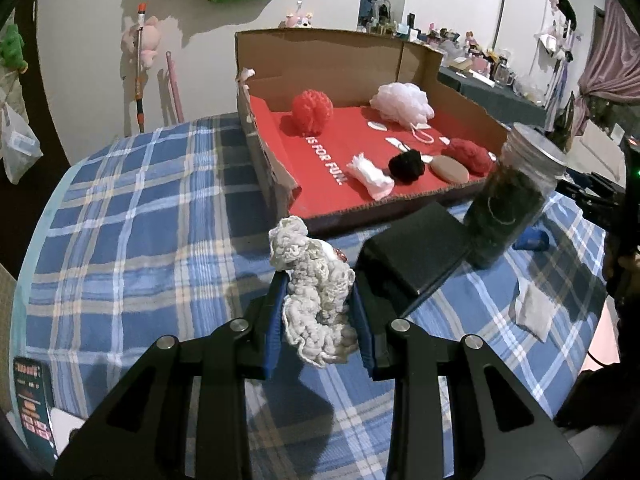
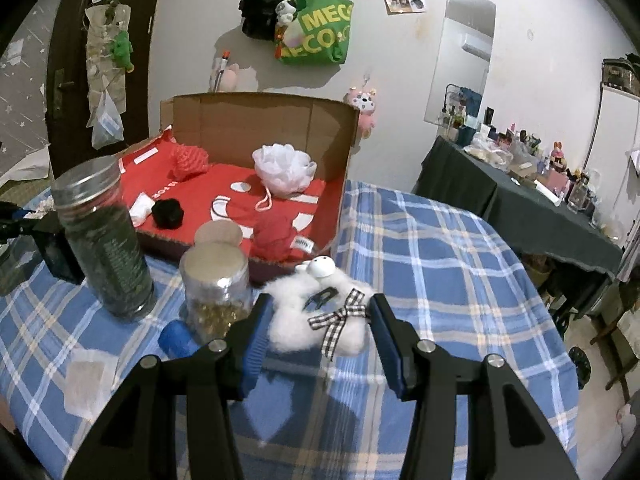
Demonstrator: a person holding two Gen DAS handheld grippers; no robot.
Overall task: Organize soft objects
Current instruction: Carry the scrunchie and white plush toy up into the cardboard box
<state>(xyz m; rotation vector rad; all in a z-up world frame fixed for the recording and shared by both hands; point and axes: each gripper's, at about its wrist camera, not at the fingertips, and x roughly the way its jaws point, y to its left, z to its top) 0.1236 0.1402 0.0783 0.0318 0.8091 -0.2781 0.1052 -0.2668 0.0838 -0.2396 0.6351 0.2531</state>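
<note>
- Nearest the left wrist camera, the left gripper (image 1: 318, 312) has its jaws drawn in tight on a cream crocheted piece (image 1: 316, 292), its blue pads (image 1: 276, 332) pressing both sides; the grip looks meant to carry it clear of the checked cloth (image 1: 132, 208) on the worktop.
- The crocheted piece stands with its long axis running away from the camera, its free end rising past the fingertips toward the box.
- Nearest the right wrist camera, the right gripper (image 2: 318, 320) is about half open around a white fluffy toy (image 2: 316, 312) with a checked bow (image 2: 340, 316); whether the pads squeeze it or only flank it is hard to tell.
- The toy lies across the jaws, its small head (image 2: 322, 267) pointing toward the box.
- Just beyond, two jars (image 2: 216, 288) and a dark pad (image 1: 416, 248) stand before the box; being hard, they probably stay out.
- Farther off, the cardboard box (image 1: 320, 56) already holds soft things: a red puff (image 1: 312, 110), a white puff (image 1: 402, 102) and a black pompom (image 1: 408, 165), so it seems the collecting place.
</note>
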